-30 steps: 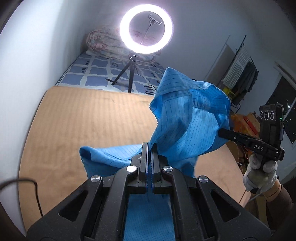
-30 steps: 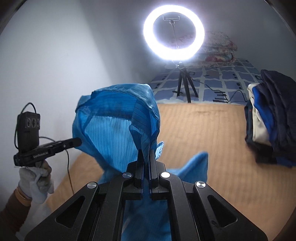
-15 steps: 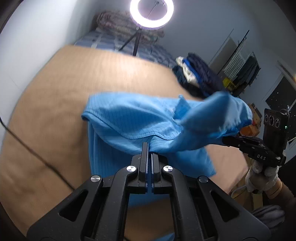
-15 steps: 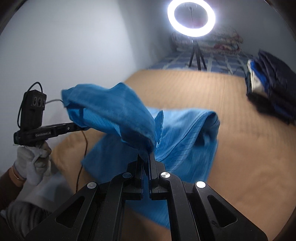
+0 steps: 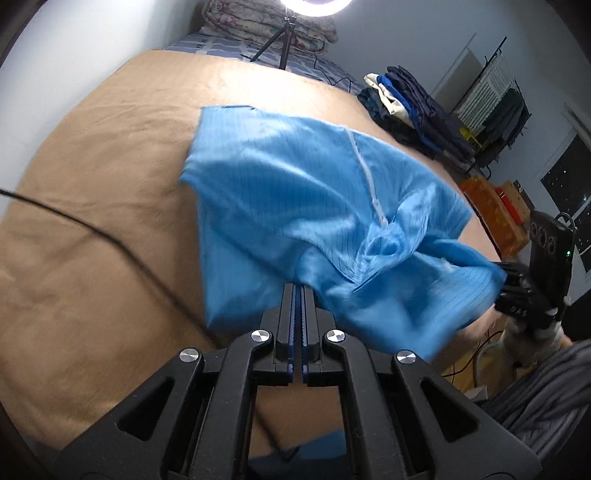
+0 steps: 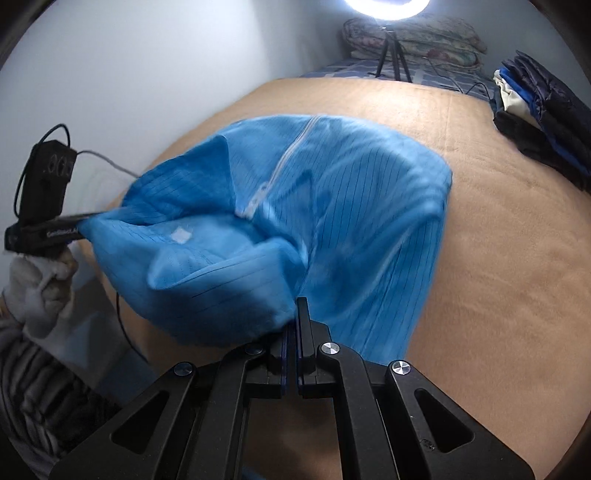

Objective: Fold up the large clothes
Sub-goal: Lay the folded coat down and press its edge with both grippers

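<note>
A large blue pinstriped garment [image 5: 295, 192] with a white zip down its front spreads over the tan bed cover [image 5: 92, 229]. Its far part lies on the cover and its near part hangs between the two grippers. My left gripper [image 5: 297, 291] is shut on the garment's near edge. My right gripper [image 6: 297, 306] is shut on the other near edge [image 6: 258, 280]. In the left wrist view the right gripper [image 5: 517, 291] shows at the right edge. In the right wrist view the left gripper [image 6: 70, 230] shows at the left. The garment [image 6: 351, 206] is motion-blurred.
A stack of folded dark and blue clothes [image 5: 410, 107] [image 6: 543, 110] lies at the cover's far right. A ring light on a tripod [image 6: 391, 55] stands beyond the cover before rolled quilts [image 5: 269, 22]. A black cable [image 5: 92, 229] crosses the cover at left. A wall runs along the left.
Both grippers came down from high above the bed and swung the garment forward. It went from hanging bunched in the air to spreading out over the cover, zip side up.
</note>
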`<move>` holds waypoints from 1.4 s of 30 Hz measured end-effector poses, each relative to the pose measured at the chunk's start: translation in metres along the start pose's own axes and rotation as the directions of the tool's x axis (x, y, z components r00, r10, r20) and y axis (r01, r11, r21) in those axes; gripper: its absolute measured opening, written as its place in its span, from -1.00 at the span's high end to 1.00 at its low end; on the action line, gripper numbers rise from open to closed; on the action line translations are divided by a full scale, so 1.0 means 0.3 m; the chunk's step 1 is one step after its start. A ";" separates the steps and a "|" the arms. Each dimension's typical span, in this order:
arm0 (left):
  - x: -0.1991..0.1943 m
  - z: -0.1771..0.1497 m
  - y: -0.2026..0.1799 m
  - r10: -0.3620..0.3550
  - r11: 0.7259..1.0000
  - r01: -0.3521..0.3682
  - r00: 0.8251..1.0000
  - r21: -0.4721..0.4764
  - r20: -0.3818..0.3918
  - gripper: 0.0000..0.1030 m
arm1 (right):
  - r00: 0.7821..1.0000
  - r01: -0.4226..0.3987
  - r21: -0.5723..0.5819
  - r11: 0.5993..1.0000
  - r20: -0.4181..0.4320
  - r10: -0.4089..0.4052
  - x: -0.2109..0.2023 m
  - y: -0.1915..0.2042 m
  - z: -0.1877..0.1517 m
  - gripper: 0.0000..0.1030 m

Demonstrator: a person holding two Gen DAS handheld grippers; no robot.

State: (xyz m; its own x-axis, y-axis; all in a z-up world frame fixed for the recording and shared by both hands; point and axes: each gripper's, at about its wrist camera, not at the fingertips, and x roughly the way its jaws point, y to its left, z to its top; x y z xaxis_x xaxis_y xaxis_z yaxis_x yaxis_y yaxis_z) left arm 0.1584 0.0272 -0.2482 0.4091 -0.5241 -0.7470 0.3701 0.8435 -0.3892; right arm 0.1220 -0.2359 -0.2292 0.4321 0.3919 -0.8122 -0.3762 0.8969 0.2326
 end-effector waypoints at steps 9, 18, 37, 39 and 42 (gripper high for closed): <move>-0.129 0.090 0.210 -0.034 0.974 0.059 0.993 -0.218 0.116 -0.34 | 0.981 -0.119 0.270 0.955 0.177 0.073 -0.179 -0.243 -0.029 -0.22; 0.093 0.214 0.392 -0.190 0.842 0.204 0.979 -0.499 0.080 -0.33 | 0.924 -0.371 0.549 0.749 0.301 0.237 -0.024 -0.484 0.047 -0.22; 0.154 0.156 0.294 -0.051 0.936 0.036 0.998 -0.350 -0.034 0.97 | 0.977 -0.215 0.550 0.807 0.110 0.185 0.153 -0.517 0.051 0.94; 0.147 0.154 0.287 -0.042 0.942 0.028 0.999 -0.334 -0.033 0.97 | 0.982 -0.191 0.515 0.835 0.105 0.160 0.134 -0.494 0.058 0.94; 0.108 0.155 0.278 -0.023 0.952 0.012 0.999 -0.307 -0.031 0.93 | 0.983 -0.184 0.486 0.854 0.088 0.162 0.080 -0.481 0.063 0.92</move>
State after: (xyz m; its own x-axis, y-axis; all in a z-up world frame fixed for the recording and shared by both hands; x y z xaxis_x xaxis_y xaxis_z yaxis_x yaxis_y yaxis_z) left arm 0.2413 0.0751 -0.2798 0.3741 -0.5395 -0.7543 0.1013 0.8323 -0.5450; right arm 0.2022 -0.3519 -0.2721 0.4355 0.5485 -0.7138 -0.0028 0.7938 0.6082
